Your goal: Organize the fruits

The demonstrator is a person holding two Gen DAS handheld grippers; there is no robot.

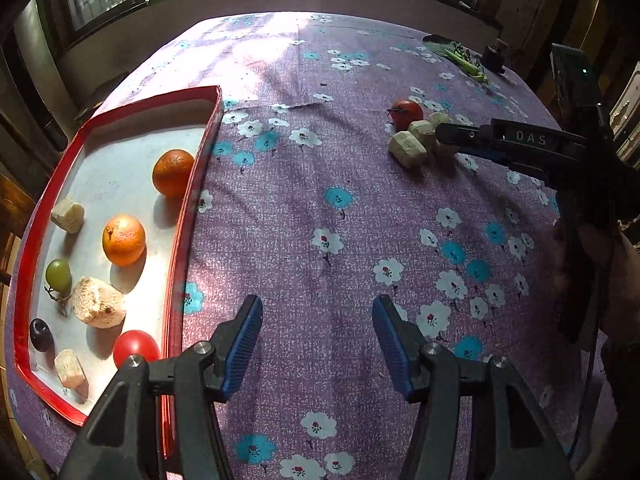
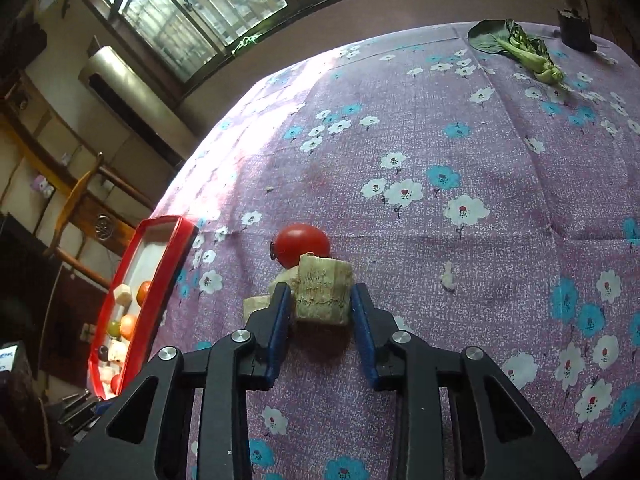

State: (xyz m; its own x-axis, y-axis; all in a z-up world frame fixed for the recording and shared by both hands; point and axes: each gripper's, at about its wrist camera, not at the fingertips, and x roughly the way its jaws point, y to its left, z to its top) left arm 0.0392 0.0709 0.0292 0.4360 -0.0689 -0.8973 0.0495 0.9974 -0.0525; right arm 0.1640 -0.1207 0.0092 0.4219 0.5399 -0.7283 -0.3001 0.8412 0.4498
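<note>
A red-rimmed tray [image 1: 192, 184] at the table's left holds two oranges [image 1: 124, 240], a green grape [image 1: 58, 275], a dark grape [image 1: 41, 334], a red tomato [image 1: 136, 347] and several pale sugarcane chunks [image 1: 98, 302]. My left gripper [image 1: 318, 344] is open and empty over the cloth beside the tray. On the right, a red tomato [image 2: 302, 242] lies by a few pale chunks. My right gripper [image 2: 320, 312] has its jaws around the largest chunk [image 2: 324, 290], both pads close to or touching its sides. The right gripper also shows in the left wrist view [image 1: 444, 136].
The table wears a purple floral cloth [image 1: 340, 208]. A leafy green vegetable [image 2: 520, 50] and a dark small container [image 2: 574, 28] sit at the far right edge. A small white crumb [image 2: 448, 276] lies right of the chunks. Windows run behind the table.
</note>
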